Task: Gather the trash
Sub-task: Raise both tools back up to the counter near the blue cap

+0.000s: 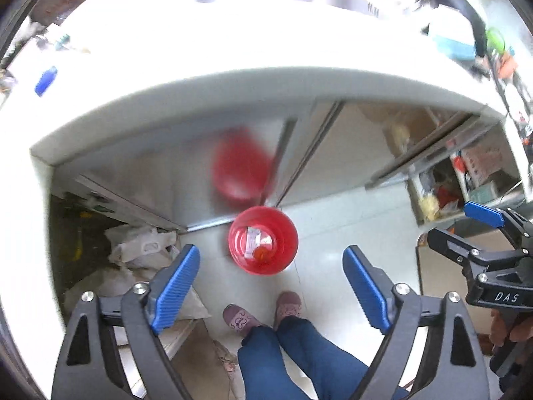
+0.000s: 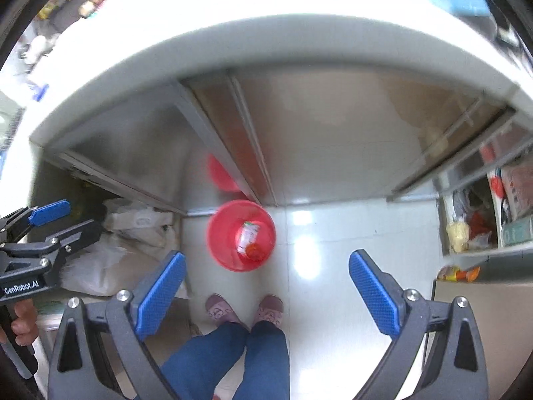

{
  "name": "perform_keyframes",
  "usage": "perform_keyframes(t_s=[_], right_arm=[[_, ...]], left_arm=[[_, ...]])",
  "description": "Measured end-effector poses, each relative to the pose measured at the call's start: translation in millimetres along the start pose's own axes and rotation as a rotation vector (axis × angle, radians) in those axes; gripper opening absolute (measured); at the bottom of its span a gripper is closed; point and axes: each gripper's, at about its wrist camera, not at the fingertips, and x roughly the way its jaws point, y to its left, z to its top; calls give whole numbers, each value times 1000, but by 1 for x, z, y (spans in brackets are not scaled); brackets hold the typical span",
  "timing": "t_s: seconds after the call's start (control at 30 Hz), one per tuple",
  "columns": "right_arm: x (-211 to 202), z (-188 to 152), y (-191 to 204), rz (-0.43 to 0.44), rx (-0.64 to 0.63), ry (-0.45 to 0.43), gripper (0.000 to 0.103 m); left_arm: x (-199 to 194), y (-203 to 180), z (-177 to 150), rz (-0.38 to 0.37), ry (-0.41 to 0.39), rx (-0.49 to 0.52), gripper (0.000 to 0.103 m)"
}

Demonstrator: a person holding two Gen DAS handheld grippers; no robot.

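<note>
A red bin (image 1: 263, 240) (image 2: 241, 235) stands on the white tiled floor at the foot of a steel cabinet. Inside it lie a white wrapper (image 1: 252, 242) (image 2: 247, 234) and a small orange-red piece (image 1: 261, 252) (image 2: 254, 250). My left gripper (image 1: 271, 265) hangs high above the bin, pointing down, open with nothing between its blue pads. My right gripper (image 2: 266, 271) also hangs above the bin, open and empty. Each gripper shows at the edge of the other's view, the right one (image 1: 466, 226) and the left one (image 2: 63, 218), both with jaws apart.
A white counter edge (image 1: 233, 83) curves across above the cabinet doors. Crumpled white bags (image 1: 140, 250) lie left of the bin. Open shelves (image 2: 483, 220) with packets stand at right. A person's feet in patterned slippers (image 1: 263, 313) and blue trouser legs stand just below the bin.
</note>
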Motion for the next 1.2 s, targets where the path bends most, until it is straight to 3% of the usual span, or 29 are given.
perform_keyframes(t_s=[0.37,0.43,0.47,0.53,0.8,1.2], right_arm=[[-99,36,58,101,-166,-148,98],[-111,45,68,120,-195,-171,98],[-114,51,72,127,-210,-179,98],[-120,58,84,136,-244,-198,98],[-127,102,144,204,-353,-234,98],[-98,169,263,250,-542,-196,98]], left_arm=[[-129,16,14,99,-183,-48,91],[-141,26,15,113,-209,-66,95],[-149,30,16,119,-224,-77,103],[-163,40,18,125,-251,-101,103],[-196,106,33,184,-309,-177,103],[-220,213,60,243,-334,-277,103]])
